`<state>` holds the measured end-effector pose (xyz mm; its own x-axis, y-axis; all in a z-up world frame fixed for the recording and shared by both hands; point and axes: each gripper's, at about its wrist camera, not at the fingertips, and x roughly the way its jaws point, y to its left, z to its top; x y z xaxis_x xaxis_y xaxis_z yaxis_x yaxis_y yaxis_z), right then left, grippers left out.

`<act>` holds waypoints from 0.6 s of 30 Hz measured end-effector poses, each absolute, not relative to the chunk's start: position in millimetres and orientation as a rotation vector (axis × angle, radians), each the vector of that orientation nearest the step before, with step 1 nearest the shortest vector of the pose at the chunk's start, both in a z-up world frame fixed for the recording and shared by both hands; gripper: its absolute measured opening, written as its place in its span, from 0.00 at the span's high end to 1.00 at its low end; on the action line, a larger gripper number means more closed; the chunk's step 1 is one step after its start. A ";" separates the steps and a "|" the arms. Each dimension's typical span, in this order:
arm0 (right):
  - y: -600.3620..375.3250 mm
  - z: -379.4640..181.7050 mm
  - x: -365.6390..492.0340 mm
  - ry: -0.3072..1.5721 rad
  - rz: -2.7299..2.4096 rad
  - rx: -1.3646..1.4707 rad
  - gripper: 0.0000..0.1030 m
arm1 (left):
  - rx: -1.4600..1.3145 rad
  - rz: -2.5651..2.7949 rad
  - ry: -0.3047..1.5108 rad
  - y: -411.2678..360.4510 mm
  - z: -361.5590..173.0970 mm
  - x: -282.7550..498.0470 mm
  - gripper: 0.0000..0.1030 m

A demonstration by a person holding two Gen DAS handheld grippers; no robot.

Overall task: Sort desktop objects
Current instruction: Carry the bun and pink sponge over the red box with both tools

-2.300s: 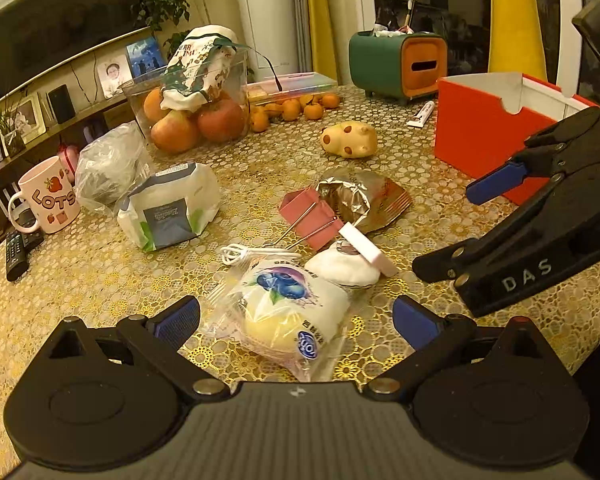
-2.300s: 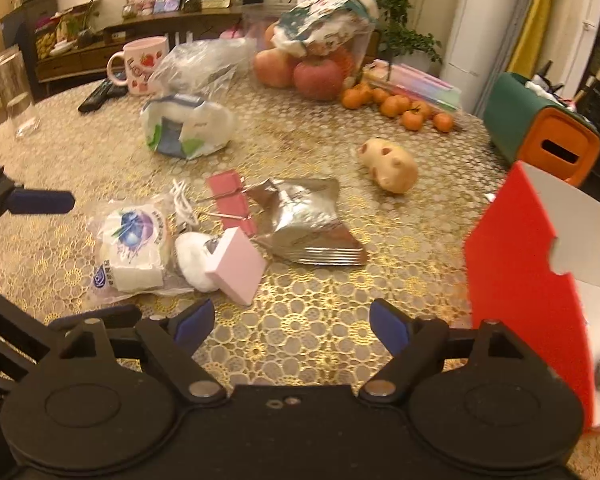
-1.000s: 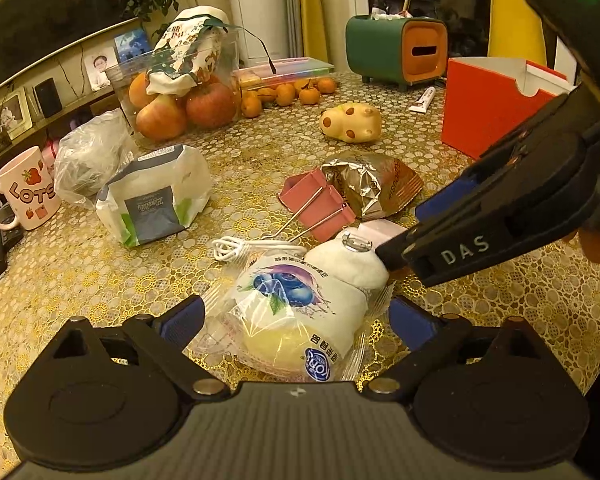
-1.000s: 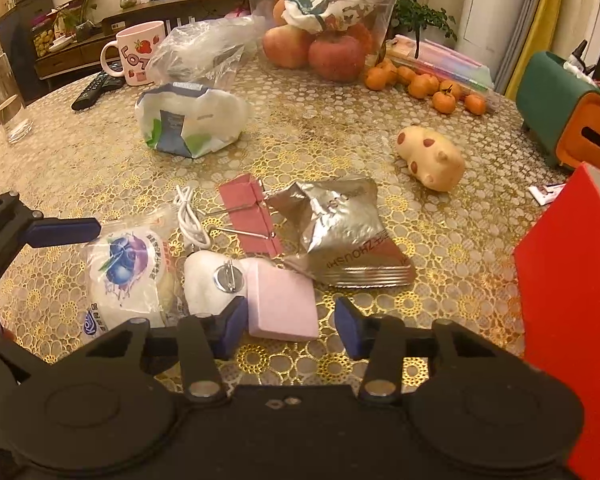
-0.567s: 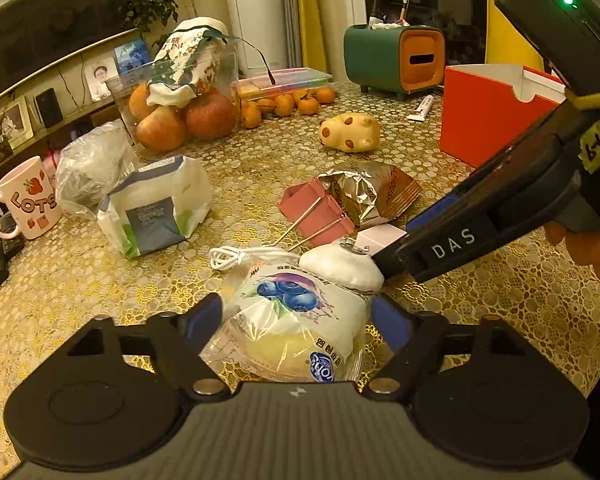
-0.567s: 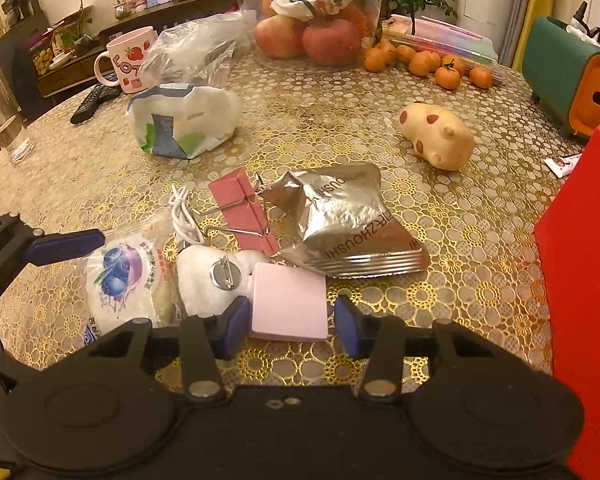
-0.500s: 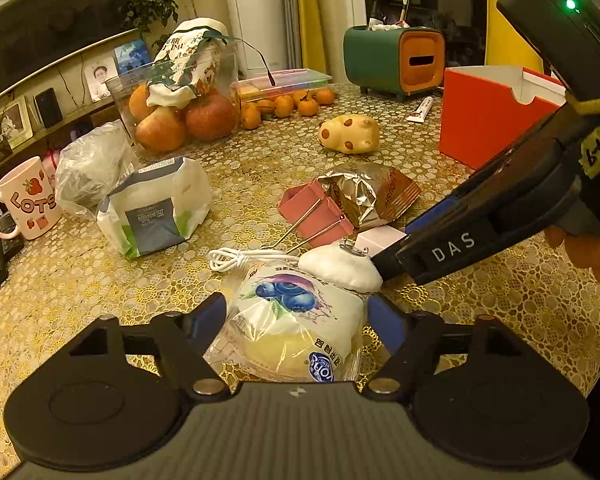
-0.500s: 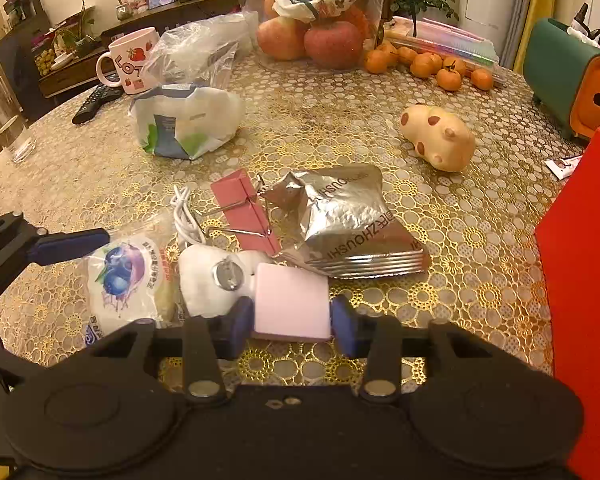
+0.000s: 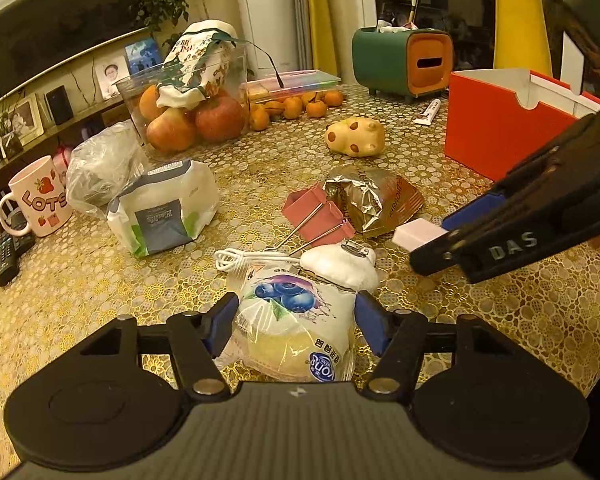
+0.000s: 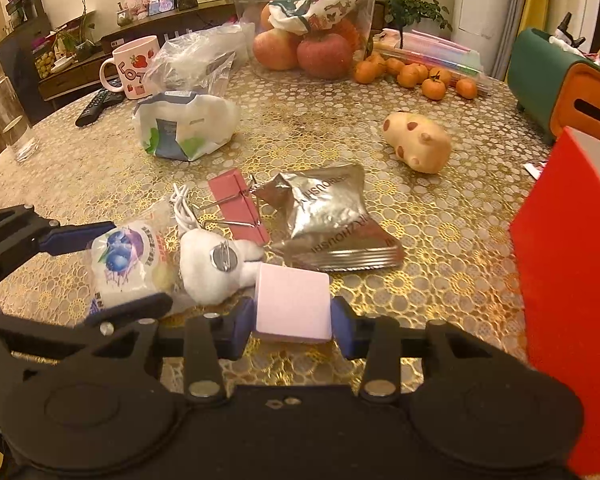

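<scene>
A blueberry bread packet (image 9: 296,320) lies on the gold tablecloth between the fingers of my left gripper (image 9: 296,312). The jaws are closing and both blue pads touch the wrapper's sides. From the right wrist view the packet (image 10: 128,264) shows with the left fingers on either side of it. My right gripper (image 10: 292,320) is shut on a pink block (image 10: 292,306), held just off the cloth beside a white plush with a pin (image 10: 212,268). In the left wrist view the pink block (image 9: 418,232) sticks out of the right gripper (image 9: 428,240).
A red open box (image 9: 496,136) stands at the right. A foil bag (image 9: 372,200), pink binder clip (image 9: 312,212) and white cable (image 9: 240,258) lie mid-table. Farther off are a pig toy (image 9: 356,136), wipes pack (image 9: 164,208), mug (image 9: 40,200) and fruit tub (image 9: 188,112).
The left jaws have narrowed from wide apart to the packet's sides. The right jaws have closed onto the pink block, which now sits a little apart from the white plush.
</scene>
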<state>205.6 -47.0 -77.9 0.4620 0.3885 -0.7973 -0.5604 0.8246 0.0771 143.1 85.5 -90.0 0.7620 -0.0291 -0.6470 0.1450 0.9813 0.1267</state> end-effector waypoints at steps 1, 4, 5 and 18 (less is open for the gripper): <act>-49.5 -76.4 203.6 0.918 0.588 -0.207 0.60 | 0.170 -0.094 0.702 84.5 -88.9 142.4 0.40; -57.4 -72.1 197.9 0.910 0.585 -0.208 0.60 | 0.162 -0.089 0.705 80.1 -85.4 138.7 0.41; -60.4 -70.5 196.0 0.908 0.585 -0.207 0.60 | 0.165 -0.086 0.703 77.9 -84.1 137.0 0.41; -103.4 -42.3 165.9 0.868 0.581 -0.194 0.60 | 0.165 -0.117 0.676 36.8 -51.5 112.8 0.41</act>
